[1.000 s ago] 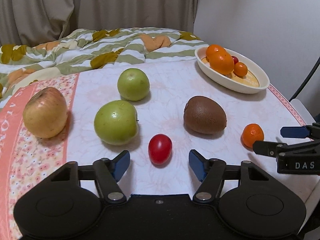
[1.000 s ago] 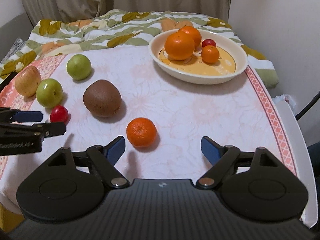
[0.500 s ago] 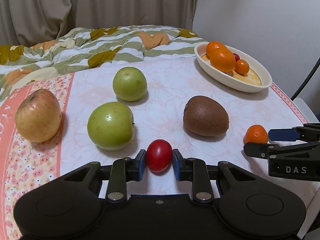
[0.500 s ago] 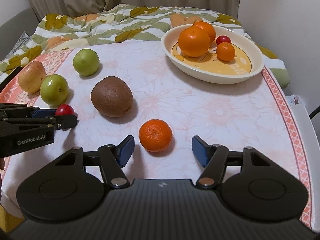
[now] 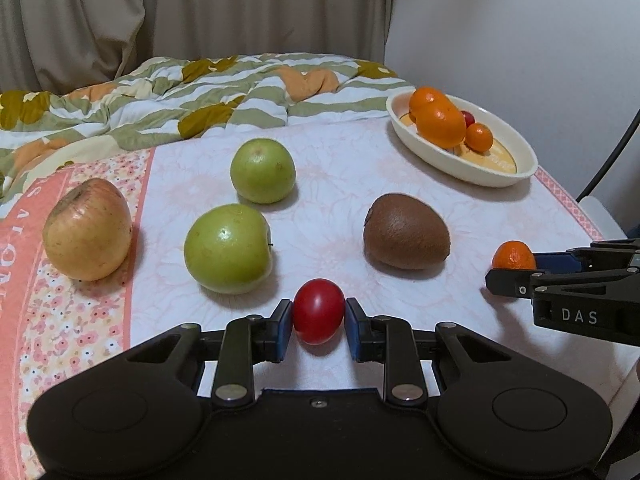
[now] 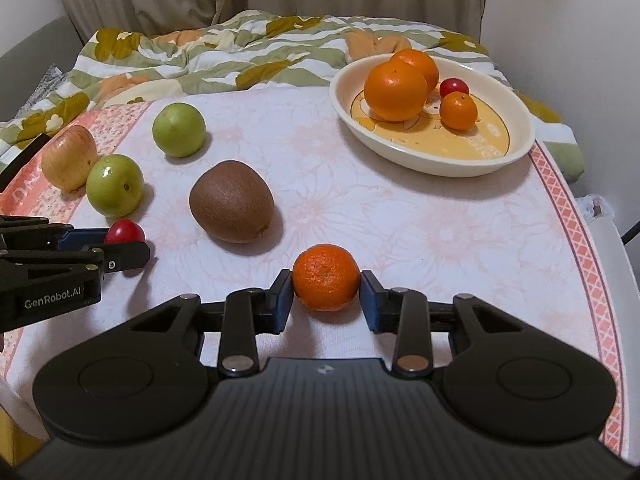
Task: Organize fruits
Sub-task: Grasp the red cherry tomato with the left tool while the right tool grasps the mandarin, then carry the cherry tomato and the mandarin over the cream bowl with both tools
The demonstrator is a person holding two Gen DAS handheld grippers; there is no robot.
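Note:
My left gripper [image 5: 319, 322] is shut on a red cherry tomato [image 5: 319, 310] at the table's near edge; it also shows in the right wrist view [image 6: 124, 232]. My right gripper [image 6: 326, 294] is shut on a small mandarin [image 6: 326, 276], its blue pads touching both sides; the mandarin also shows in the left wrist view [image 5: 513, 255]. A cream oval bowl [image 6: 516, 148] at the far right holds two oranges [image 6: 396, 90], a small mandarin [image 6: 459, 111] and a cherry tomato [image 6: 454, 87].
A brown kiwi [image 6: 232, 202] lies mid-table. Two green apples [image 5: 228, 248] [image 5: 263, 170] and a yellow-red apple [image 5: 88, 234] lie at the left. A rumpled striped quilt [image 5: 200, 92] lies behind the table. The table's right edge [image 6: 600, 248] is close to the wall.
My left gripper closed on the cherry tomato. My right gripper moved forward and closed on the small mandarin, which was in front of open jaws a second ago.

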